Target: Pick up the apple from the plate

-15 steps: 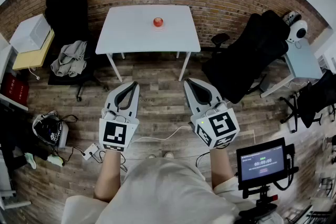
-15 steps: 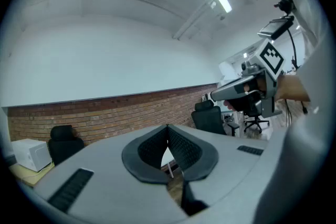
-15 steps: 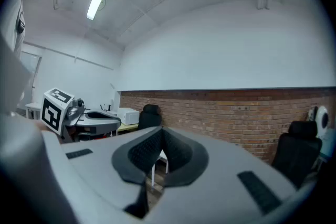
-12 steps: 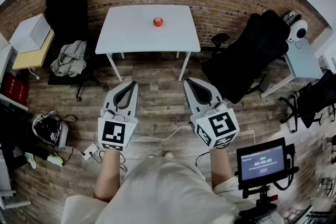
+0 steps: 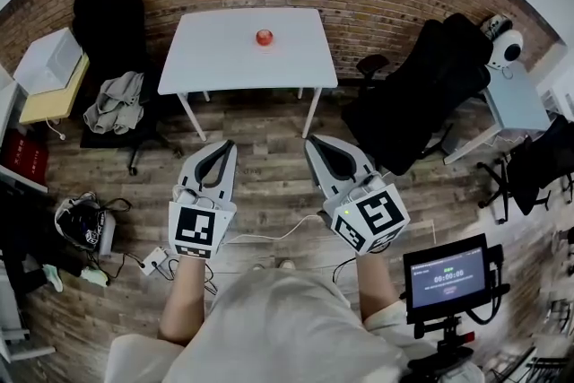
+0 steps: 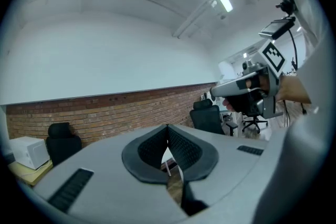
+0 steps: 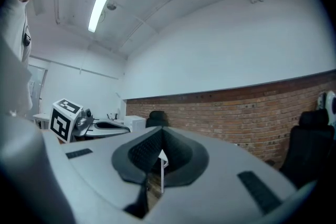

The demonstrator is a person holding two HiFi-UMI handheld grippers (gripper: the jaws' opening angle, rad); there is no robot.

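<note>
You hold both grippers level above the wooden floor (image 5: 269, 188), well apart from the white table (image 5: 215, 63). The left gripper (image 5: 229, 143) has its jaws clenched together, with nothing between them. The right gripper (image 5: 311, 142) is clenched too, also empty. The apple (image 5: 264, 38) sits near the far edge of the table, about the middle; a plate under it I cannot make out.

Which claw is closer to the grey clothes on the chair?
Left. In the head view the left gripper is held a little right of and below the grey clothes, over the wooden floor. The right gripper is farther right still, beyond the left one.
</note>
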